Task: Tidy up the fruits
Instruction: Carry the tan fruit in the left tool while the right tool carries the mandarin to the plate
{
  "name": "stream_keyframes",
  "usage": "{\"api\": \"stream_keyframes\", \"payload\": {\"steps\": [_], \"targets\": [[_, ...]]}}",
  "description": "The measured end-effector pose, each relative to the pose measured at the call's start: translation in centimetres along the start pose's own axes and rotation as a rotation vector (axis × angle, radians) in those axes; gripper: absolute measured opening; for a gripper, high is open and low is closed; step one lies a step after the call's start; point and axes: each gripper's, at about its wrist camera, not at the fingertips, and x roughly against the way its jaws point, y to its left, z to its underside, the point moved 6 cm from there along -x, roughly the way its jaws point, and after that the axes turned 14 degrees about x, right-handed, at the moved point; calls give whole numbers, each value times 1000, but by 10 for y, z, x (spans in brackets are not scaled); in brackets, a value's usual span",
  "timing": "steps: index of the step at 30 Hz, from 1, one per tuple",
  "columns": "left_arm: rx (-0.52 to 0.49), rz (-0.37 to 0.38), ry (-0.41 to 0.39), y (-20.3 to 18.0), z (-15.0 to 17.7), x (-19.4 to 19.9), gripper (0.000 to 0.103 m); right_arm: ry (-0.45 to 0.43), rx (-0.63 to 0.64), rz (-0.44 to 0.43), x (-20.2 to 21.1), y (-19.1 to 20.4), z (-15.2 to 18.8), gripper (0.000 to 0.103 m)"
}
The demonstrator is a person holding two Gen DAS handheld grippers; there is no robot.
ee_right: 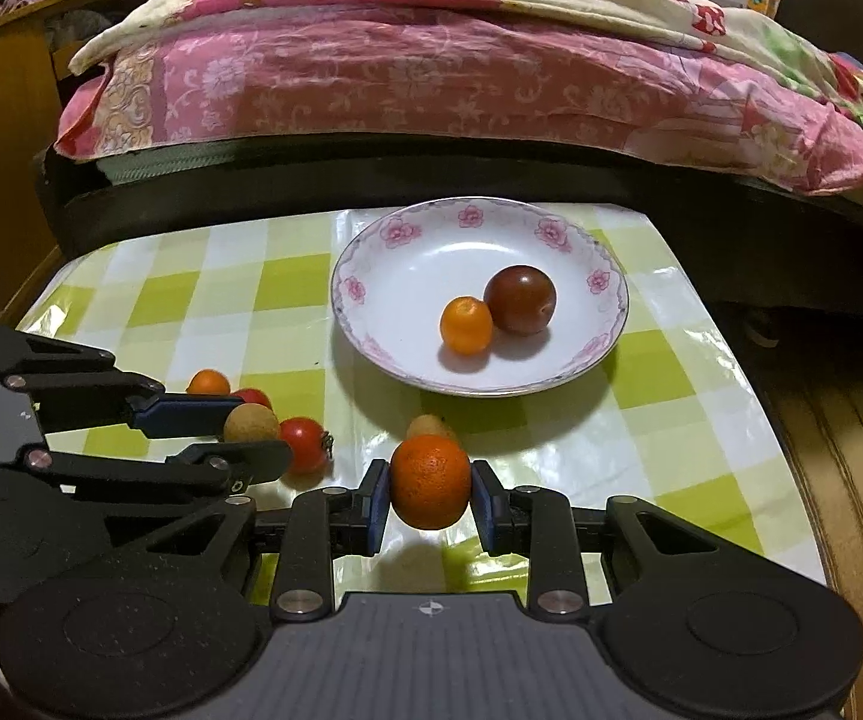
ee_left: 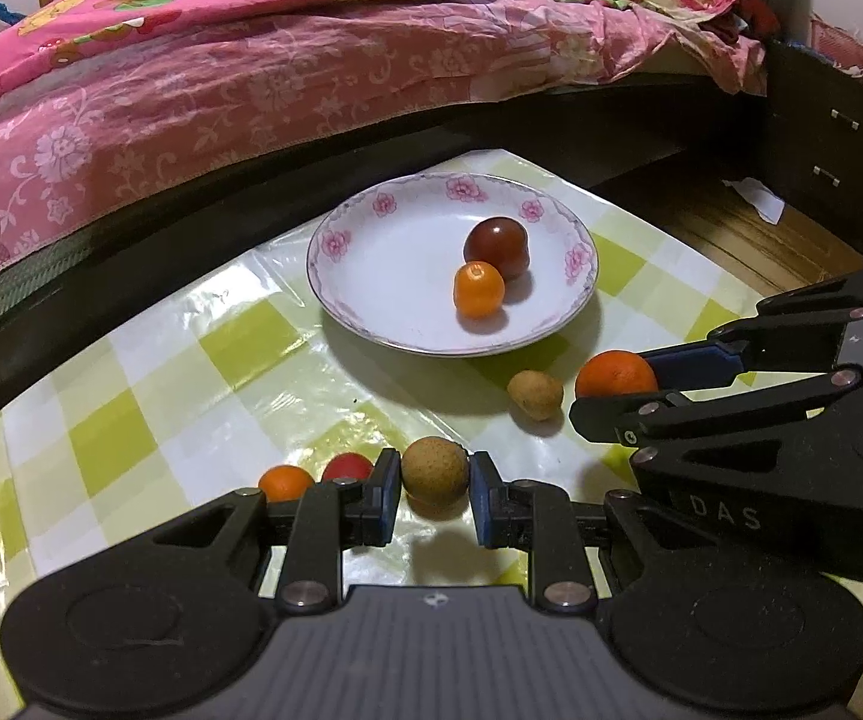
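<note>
We have the left gripper [ee_left: 435,495] pinching the tan round fruit [ee_left: 435,474] and the right gripper [ee_right: 430,495] pinching the orange [ee_right: 431,481], both just short of the plate [ee_right: 371,276], which holds a small orange fruit [ee_right: 466,325] touching a dark plum [ee_right: 520,299]. Risk, as we judge it: both are round, so a release on the plate's sloped rim rolls them off, or knocks the loose tomato [ee_right: 304,444] and small brown fruit [ee_left: 535,394] nearby.

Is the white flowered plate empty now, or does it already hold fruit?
Not empty. The plate holds two fruits that touch: a small orange one and a dark red one.
</note>
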Motion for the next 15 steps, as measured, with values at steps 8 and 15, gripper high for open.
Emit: {"api": "stream_keyframes", "payload": {"steps": [8, 15], "targets": [[-16, 15, -9, -1, -17, -8, 32, -9, -14, 10, -6, -10, -8, 25], [-24, 12, -30, 0, -37, -19, 32, -27, -53, 11, -15, -25, -20, 25]]}}
